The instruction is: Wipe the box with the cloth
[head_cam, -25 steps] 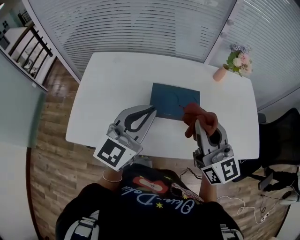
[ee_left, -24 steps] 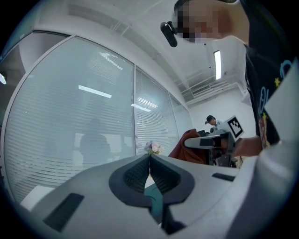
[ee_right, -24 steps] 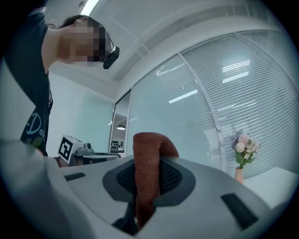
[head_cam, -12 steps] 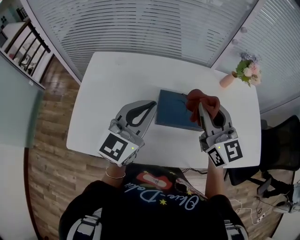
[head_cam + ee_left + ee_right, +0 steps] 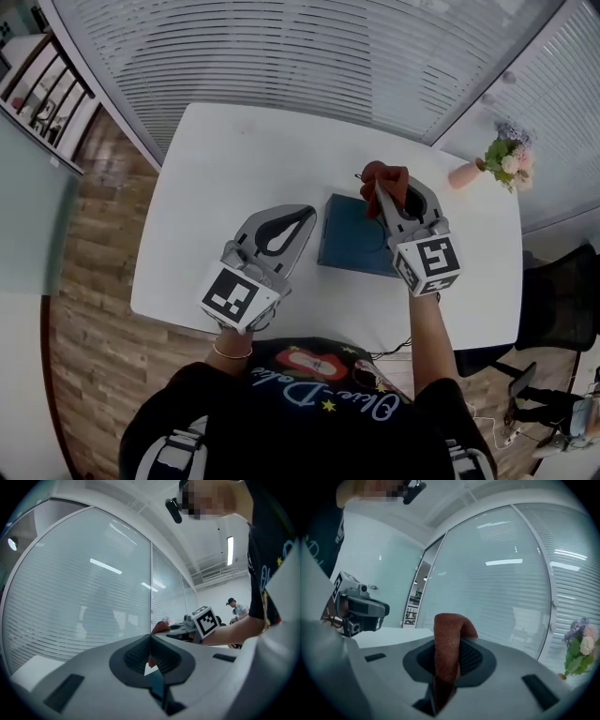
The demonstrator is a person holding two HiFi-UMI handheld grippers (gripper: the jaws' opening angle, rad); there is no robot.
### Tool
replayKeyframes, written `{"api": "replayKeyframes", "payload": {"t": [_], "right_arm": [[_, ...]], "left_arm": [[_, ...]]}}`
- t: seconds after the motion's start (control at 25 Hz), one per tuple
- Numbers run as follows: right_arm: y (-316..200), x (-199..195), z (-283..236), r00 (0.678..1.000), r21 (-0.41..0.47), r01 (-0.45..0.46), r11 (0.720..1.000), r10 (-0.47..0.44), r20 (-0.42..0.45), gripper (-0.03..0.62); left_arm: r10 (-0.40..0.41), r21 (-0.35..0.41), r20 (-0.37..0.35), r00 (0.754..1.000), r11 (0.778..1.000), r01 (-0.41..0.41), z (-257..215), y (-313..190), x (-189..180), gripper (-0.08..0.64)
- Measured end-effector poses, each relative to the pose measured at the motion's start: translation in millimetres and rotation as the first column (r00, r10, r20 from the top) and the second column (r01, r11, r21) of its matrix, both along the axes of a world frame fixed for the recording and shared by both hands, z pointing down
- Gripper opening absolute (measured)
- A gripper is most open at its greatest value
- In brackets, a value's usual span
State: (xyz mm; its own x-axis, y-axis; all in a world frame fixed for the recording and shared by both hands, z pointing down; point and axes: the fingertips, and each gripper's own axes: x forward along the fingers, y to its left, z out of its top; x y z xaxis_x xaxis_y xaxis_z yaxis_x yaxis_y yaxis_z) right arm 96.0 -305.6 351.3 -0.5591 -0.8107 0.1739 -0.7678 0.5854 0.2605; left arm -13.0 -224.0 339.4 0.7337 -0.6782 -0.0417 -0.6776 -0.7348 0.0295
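The bench [image 5: 234,159] is a smooth white slab with rounded corners. A flat rectangular box [image 5: 349,246] with a dark blue matte top lies on its right half, closer to the near edge than to the far one.

The left gripper [image 5: 302,217], grey plastic with black ribbed pads, hovers over the bench just beside the box's left edge. Its own view shows the jaws pressed together with nothing between them [image 5: 150,638].

The right gripper [image 5: 380,186] reaches over the box's far edge, its jaws clamped on the cloth [image 5: 384,176]. The cloth is a rust-red, coarse-woven piece, bunched and folded into a hump that rises above the pads [image 5: 449,626]. Whether it touches the box cannot be told.

A small pink vase [image 5: 463,173] of flowers stands near the far right corner.
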Motion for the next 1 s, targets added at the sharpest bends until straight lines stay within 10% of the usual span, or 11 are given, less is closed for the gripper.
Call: {"api": "replayKeyframes", "payload": {"t": [0.64,1.0], "right_arm": [[-20.2,-71.4,125.4,0.928,-0.402,0.151,0.903,-0.270,-0.258,0.055],[-14.0,-61.7,136.0,0.922,-0.453,0.123,0.883,-0.271,-0.278,0.055]], "left_arm": [[-0.020,-0.028,-0.052,0.998,0.999,0.019,14.9,-15.3,-30.6,0.005],[-0.033,-0.025,-0.057,0.998,0.999,0.032,9.5,-13.7,-30.2,0.005]]}}
